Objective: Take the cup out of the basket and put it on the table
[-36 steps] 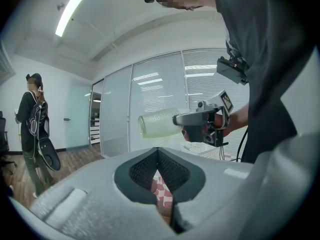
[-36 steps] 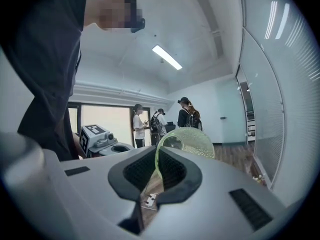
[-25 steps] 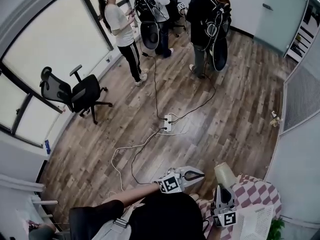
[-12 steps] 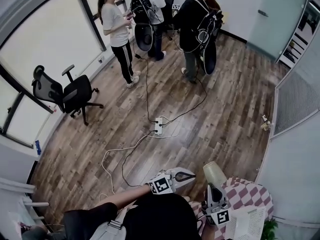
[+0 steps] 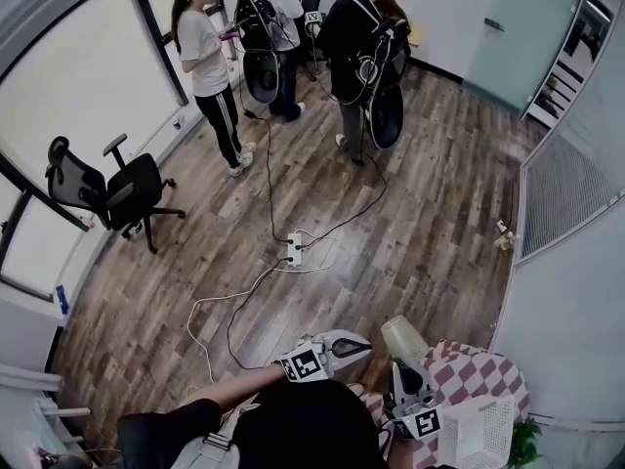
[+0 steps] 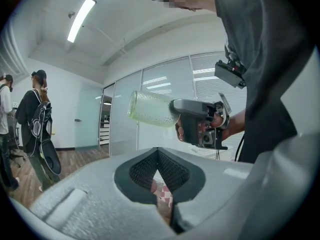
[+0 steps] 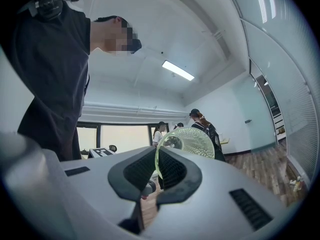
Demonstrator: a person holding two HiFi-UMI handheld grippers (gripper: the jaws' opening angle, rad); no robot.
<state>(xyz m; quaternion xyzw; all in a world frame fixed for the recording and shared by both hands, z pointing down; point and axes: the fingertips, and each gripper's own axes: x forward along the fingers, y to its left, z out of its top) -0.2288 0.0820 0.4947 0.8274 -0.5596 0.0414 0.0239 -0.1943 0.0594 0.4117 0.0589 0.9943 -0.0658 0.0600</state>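
Facing the checked table (image 5: pixel 488 374) at the lower right, the white basket (image 5: pixel 483 438) sitting on its near corner. Holding the right gripper (image 5: pixel 403 364) just left of that basket, jaws clamping the mouth wall of the pale green cup (image 5: pixel 402 335), one jaw inside and one outside. Holding the cup clear of the basket, in the air, long axis running level straight on from the jaws, base pointing away past the table's left edge. Resting the left gripper (image 5: pixel 363 344) just left of it, jaws together on nothing. Probably needing to bring the cup rightward over the cloth and tip it upright.
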